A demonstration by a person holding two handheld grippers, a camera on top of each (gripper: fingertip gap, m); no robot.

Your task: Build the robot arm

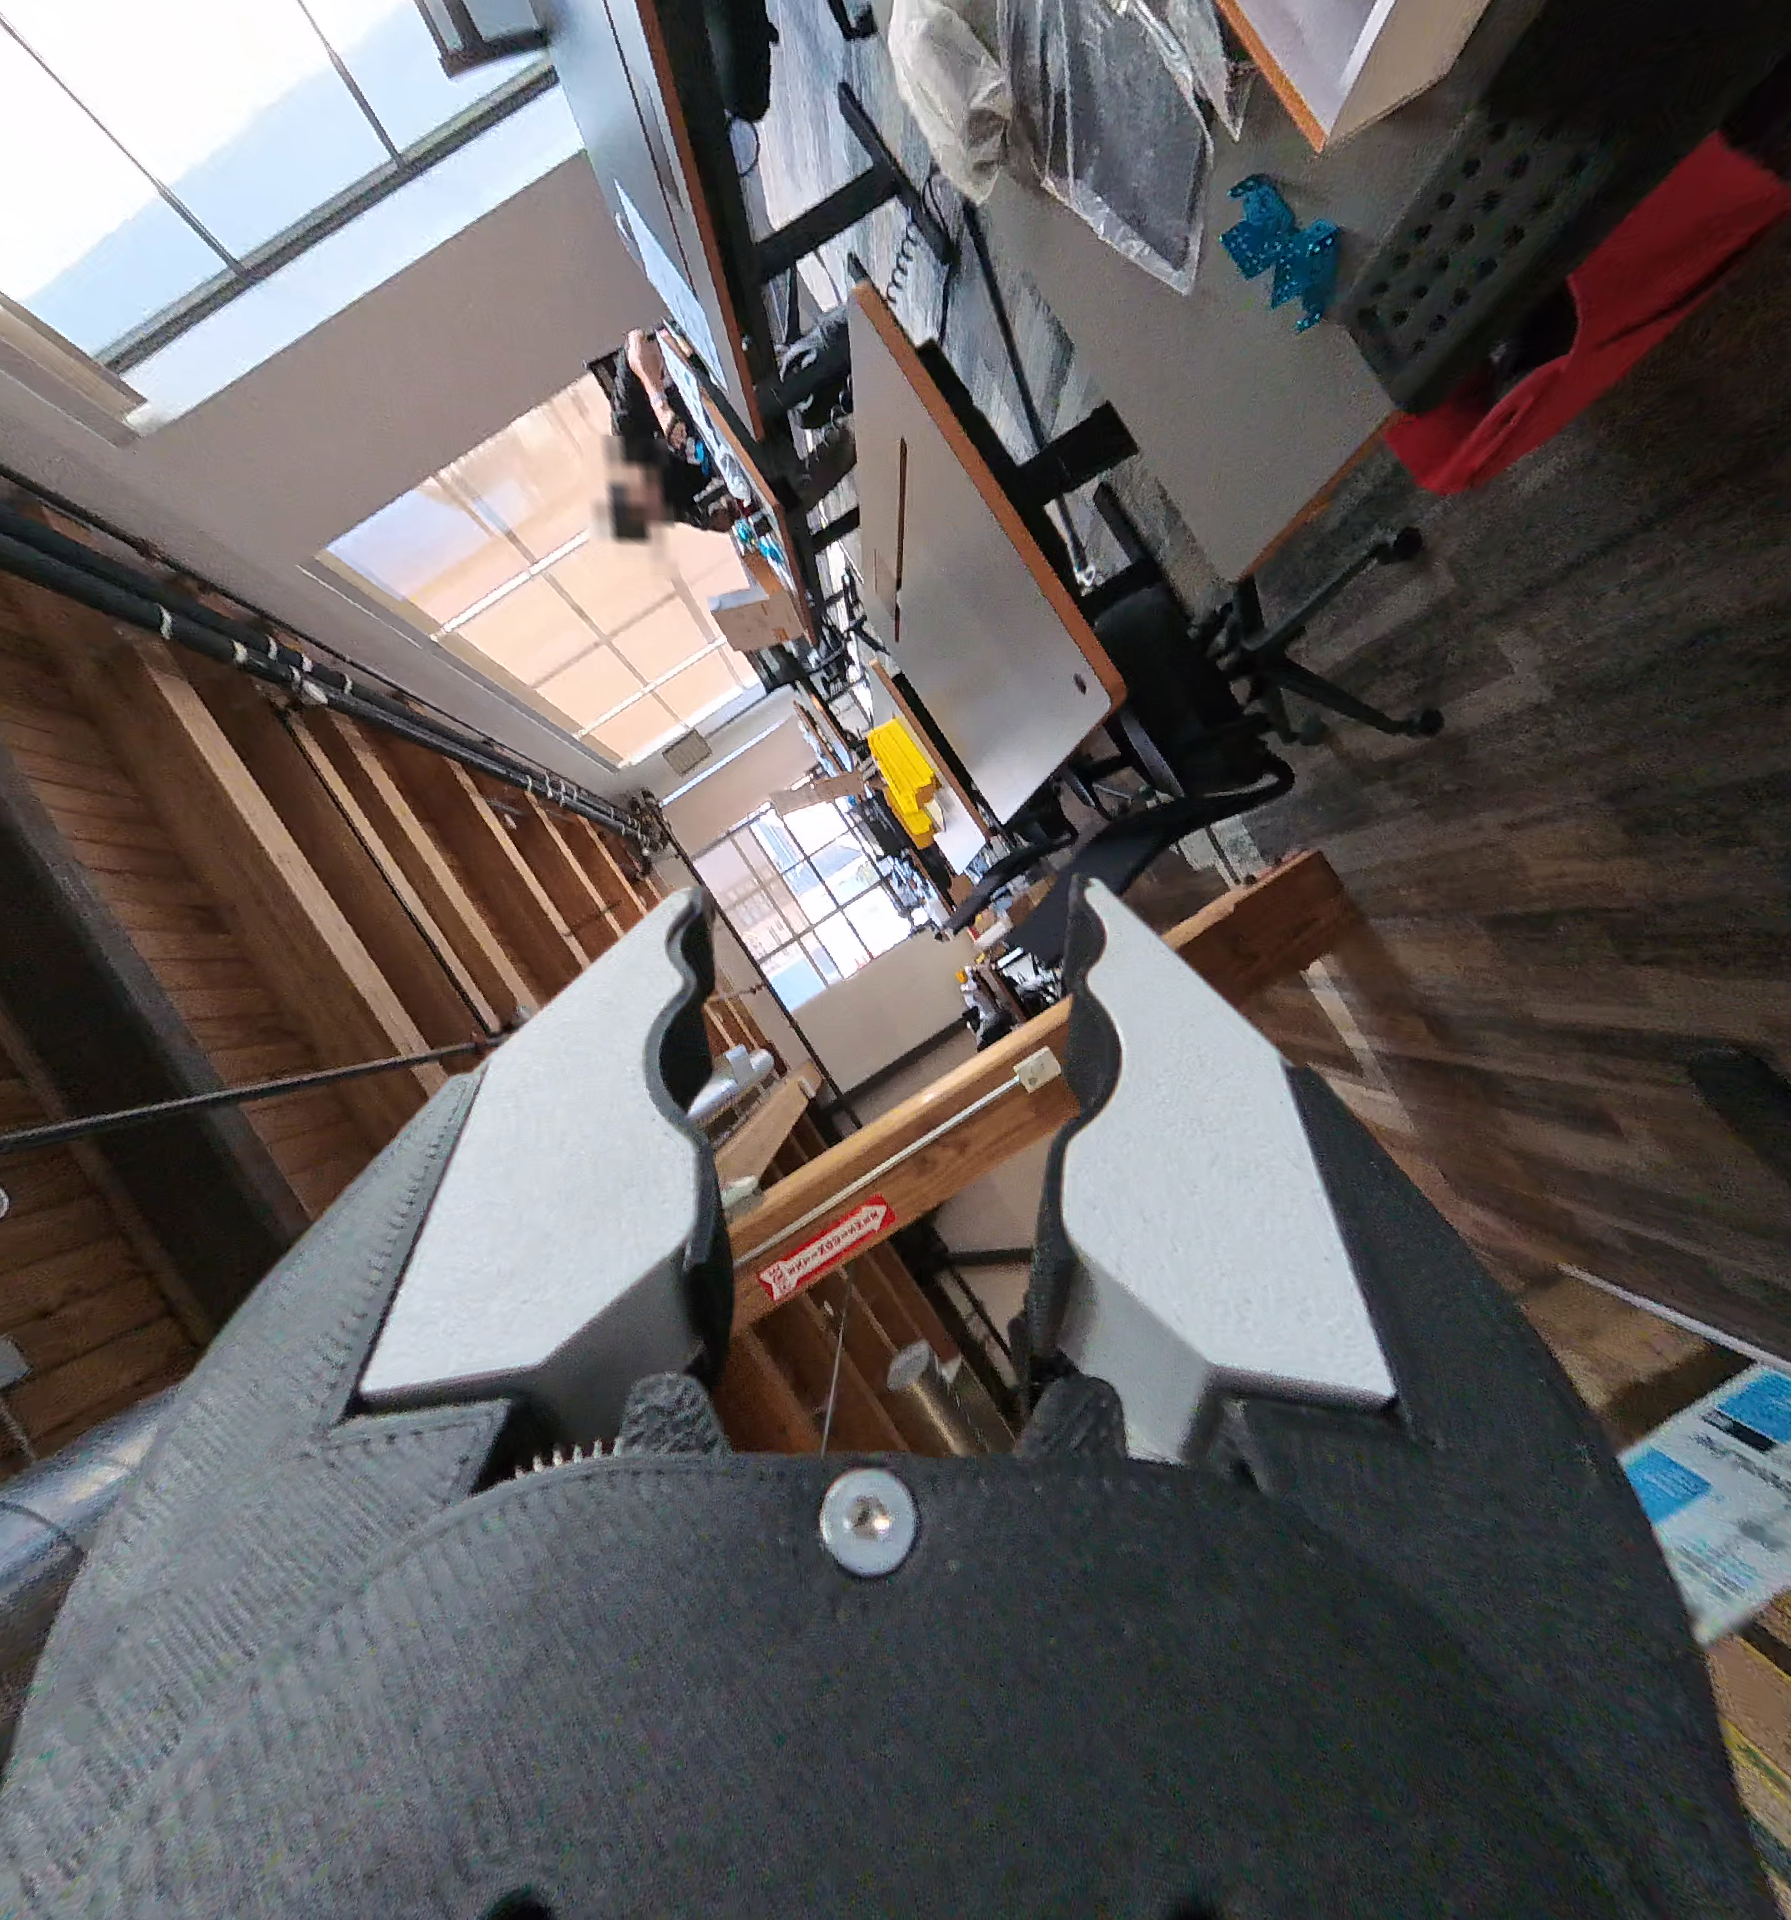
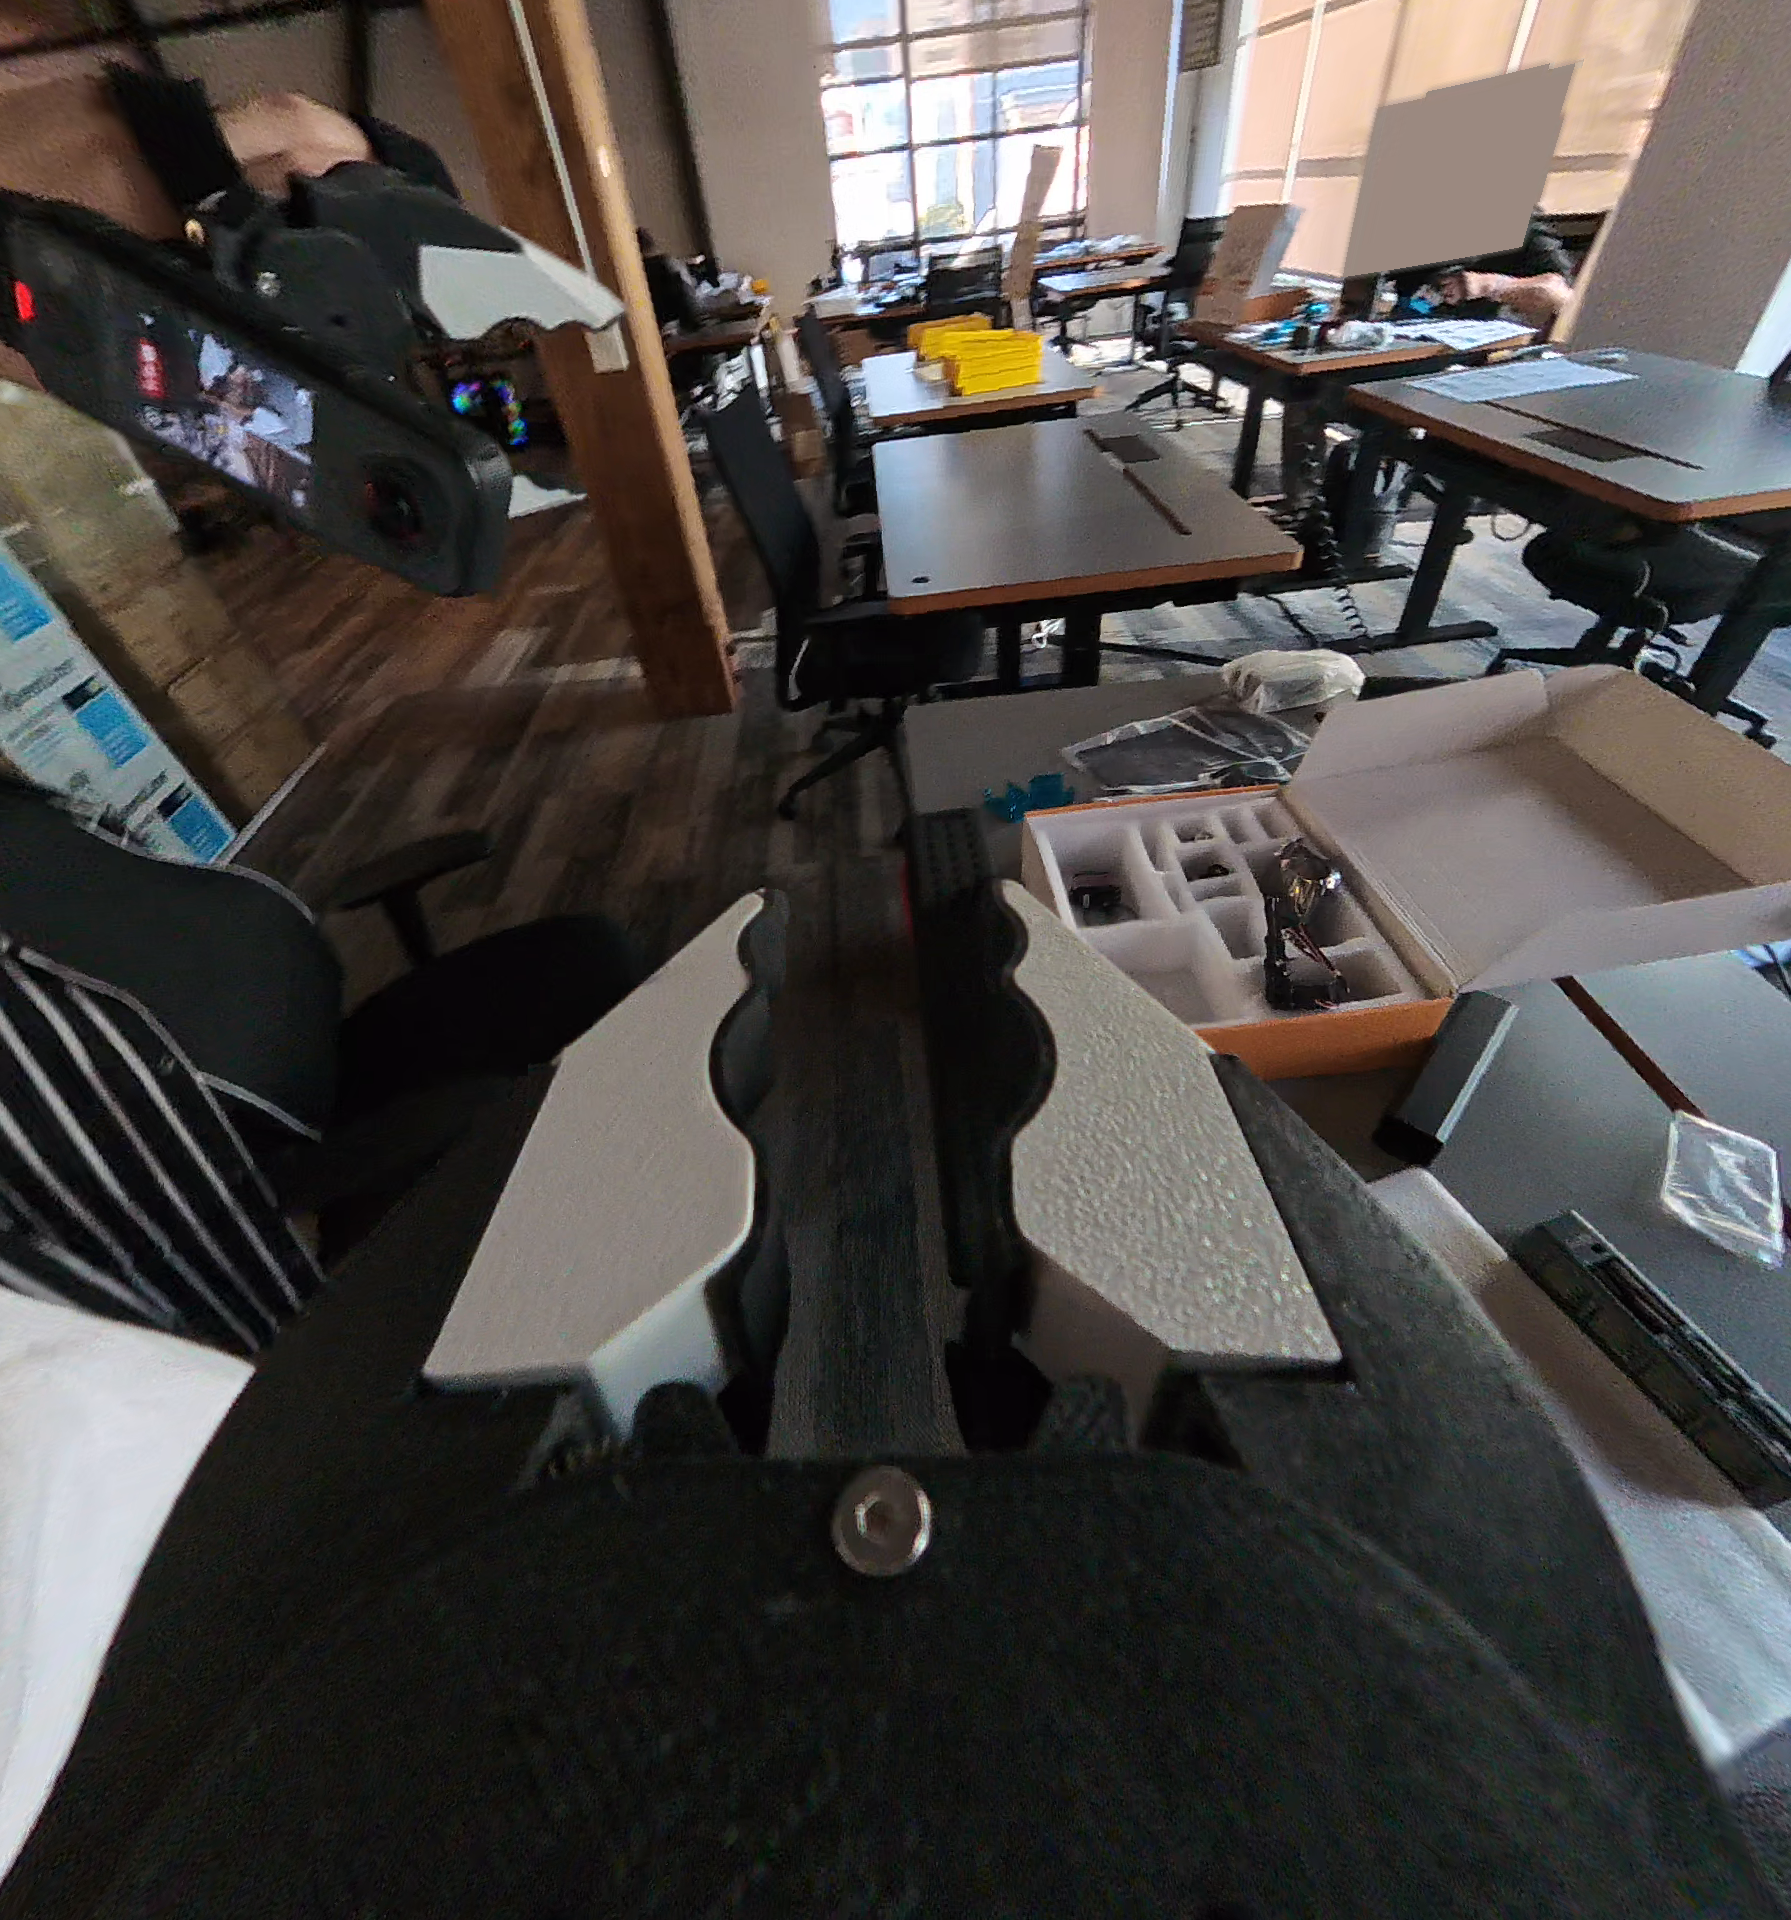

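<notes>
Both the left gripper (image 1: 886, 925) and right gripper (image 2: 880, 914) hang part-open and empty, the right nearest the open box (image 2: 1234, 1023) at the worktop (image 2: 1701, 1039) edge.

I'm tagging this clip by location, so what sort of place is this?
Probably an open-plan office or lab workspace: rows of desks with office chairs, yellow bins on one desk, and an open box of foam-packed parts near the right gripper.
</notes>
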